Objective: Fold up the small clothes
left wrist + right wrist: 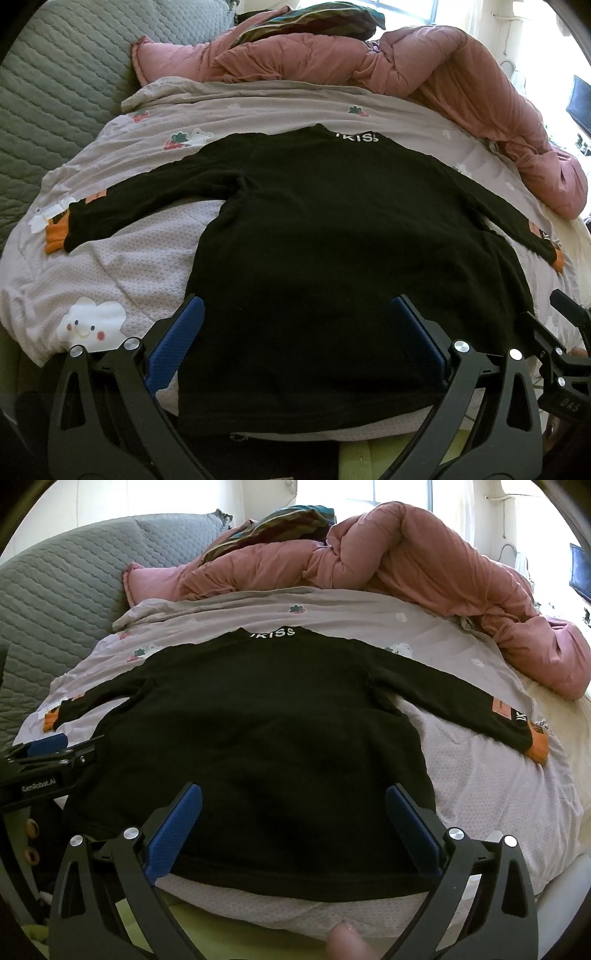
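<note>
A small black long-sleeved top [332,236] [258,738] lies flat on the bed, white lettering at its collar at the far end, both sleeves spread out, orange cuffs [55,236] [537,747] at their ends. My left gripper [297,306] hangs open above the left part of the hem with nothing between its blue pads [181,339]. My right gripper [293,794] hangs open above the right part of the hem, blue pads [173,830] wide apart. The left gripper [55,753] also shows at the left edge of the right wrist view.
The top rests on a pale lilac printed quilt [122,258] [480,782]. A bunched pink duvet [443,74] [443,561] lies behind and to the right, a grey quilted headboard [55,92] on the left. A fingertip [343,941] shows at the bottom.
</note>
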{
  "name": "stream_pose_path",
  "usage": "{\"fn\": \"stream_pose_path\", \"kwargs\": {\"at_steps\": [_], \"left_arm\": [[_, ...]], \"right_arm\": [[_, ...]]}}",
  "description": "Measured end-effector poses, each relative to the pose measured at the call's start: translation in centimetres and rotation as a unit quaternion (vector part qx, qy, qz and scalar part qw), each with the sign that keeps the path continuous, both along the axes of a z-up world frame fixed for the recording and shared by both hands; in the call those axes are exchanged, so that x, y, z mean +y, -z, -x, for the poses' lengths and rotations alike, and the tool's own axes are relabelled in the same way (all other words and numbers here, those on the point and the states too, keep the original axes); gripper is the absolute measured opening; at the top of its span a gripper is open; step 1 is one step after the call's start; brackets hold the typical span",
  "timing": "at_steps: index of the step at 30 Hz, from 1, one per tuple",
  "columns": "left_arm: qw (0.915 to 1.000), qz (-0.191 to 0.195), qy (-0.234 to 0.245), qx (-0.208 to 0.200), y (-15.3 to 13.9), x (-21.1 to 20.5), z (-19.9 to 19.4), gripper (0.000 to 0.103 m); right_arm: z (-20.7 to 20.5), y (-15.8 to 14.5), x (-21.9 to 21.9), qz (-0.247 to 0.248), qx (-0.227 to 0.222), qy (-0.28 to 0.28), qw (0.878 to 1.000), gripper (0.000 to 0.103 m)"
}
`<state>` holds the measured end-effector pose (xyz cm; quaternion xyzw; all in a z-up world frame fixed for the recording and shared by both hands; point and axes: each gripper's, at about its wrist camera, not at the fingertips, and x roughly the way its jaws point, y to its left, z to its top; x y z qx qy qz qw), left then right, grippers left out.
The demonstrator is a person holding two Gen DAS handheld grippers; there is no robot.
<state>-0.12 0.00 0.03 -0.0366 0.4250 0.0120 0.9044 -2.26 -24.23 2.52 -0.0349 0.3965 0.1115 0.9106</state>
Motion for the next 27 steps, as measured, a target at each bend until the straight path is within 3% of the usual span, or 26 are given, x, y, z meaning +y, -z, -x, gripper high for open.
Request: {"fn": "stream_pose_path", "kwargs": {"at_steps": [27], "left_arm": [[1.0000,0.001,0.000,0.000,-0.22,-0.03,0.14,0.095]], "right_arm": [[0.07,0.19,-0.37,-0.004,-0.001,0.004,1.000,0.099]]}}
